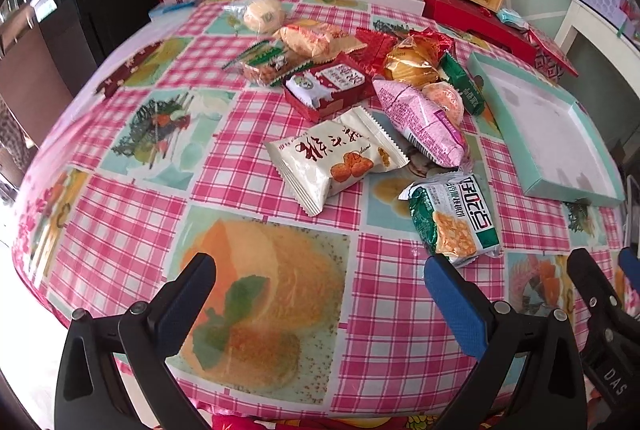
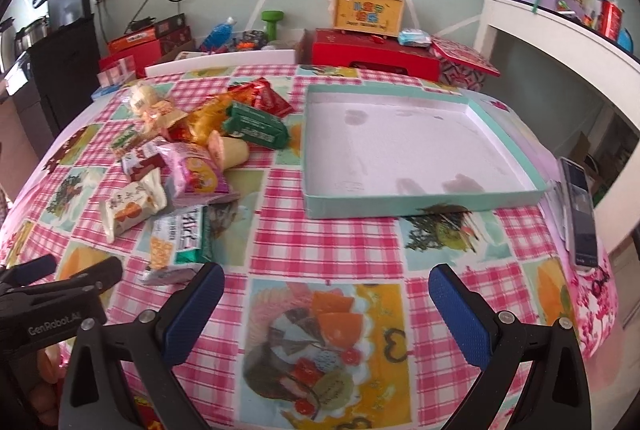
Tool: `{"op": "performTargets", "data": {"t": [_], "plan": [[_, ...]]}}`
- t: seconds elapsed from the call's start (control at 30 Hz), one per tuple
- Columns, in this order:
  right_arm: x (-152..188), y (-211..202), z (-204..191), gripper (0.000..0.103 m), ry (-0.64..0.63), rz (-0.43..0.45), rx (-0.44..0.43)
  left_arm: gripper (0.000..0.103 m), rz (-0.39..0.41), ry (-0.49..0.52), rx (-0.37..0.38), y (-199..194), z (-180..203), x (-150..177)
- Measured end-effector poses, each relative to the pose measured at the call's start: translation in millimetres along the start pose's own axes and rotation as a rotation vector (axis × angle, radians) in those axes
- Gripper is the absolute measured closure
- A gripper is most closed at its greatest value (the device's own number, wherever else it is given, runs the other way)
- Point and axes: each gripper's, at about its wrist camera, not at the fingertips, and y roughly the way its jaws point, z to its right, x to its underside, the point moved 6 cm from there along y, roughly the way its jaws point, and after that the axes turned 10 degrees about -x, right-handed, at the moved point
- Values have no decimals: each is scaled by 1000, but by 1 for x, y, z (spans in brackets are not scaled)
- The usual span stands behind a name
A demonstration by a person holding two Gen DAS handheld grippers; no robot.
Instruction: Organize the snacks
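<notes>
A round table covered in a pink checked plastic cloth (image 2: pixel 320 238) with fruit pictures fills both views. On its right side lies a shallow square mint-green cardboard tray (image 2: pixel 424 208) with a white floor, nothing in it. Left of the tray sits a loose pile of wrapped snacks (image 1: pixel 360 78); nearest the grippers are a cream packet with red lettering (image 1: pixel 336 160) and a green-and-white cracker packet (image 1: pixel 456 218). The left gripper (image 1: pixel 320 280) and right gripper (image 2: pixel 326 288) hover low over the near edge, each with blue-padded jaws spread wide, holding nothing.
</notes>
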Motion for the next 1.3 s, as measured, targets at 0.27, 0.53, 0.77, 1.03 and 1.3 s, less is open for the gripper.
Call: {"op": "performTargets", "data": {"t": [0.27, 0.53, 0.77, 1.03, 1.3], "plan": [[-3, 31, -34, 0, -11, -60, -125, 0, -42, -35, 33, 6, -17, -19], [-3, 57, -65, 0, -74, -123, -200, 0, -19, -1, 75, 17, -16, -54], [-1, 81, -70, 1, -56, -193, -225, 0, -40, 163, 40, 41, 8, -65], [-3, 83, -63, 20, 0, -183, -266, 4, -73, 213, 45, 63, 21, -72], [-6, 83, -62, 49, 22, -172, -301, 29, -65, 226, 39, 69, 26, -79]]}}
